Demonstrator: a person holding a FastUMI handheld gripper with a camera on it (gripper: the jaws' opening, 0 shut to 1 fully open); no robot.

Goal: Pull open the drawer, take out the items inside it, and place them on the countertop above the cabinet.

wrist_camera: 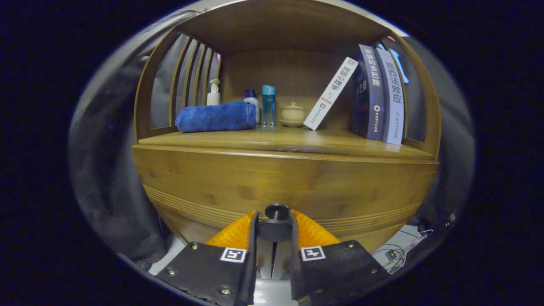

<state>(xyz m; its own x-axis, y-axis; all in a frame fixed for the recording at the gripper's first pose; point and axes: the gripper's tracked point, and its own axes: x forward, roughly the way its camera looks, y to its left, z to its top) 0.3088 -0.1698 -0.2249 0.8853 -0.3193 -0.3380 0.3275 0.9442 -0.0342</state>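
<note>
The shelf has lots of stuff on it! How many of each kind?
Books: 3
Bottles: 3
Rolled blue towel: 1
Lidded cup: 1
Total: 8
The gripper has its fingers closed on the drawer knob.

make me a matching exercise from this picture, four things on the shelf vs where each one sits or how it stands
Things:
1. blue towel
2. pump bottle
3. lidded cup
4. white book

Places or states:
A. leaning tilted toward the upright books
B. rolled up, lying at the front of the countertop
C. between the blue-capped bottle and the leaning book
D. standing behind the towel

Pairs: 1-B, 2-D, 3-C, 4-A

The gripper has its fingers on either side of the drawer knob.
</note>
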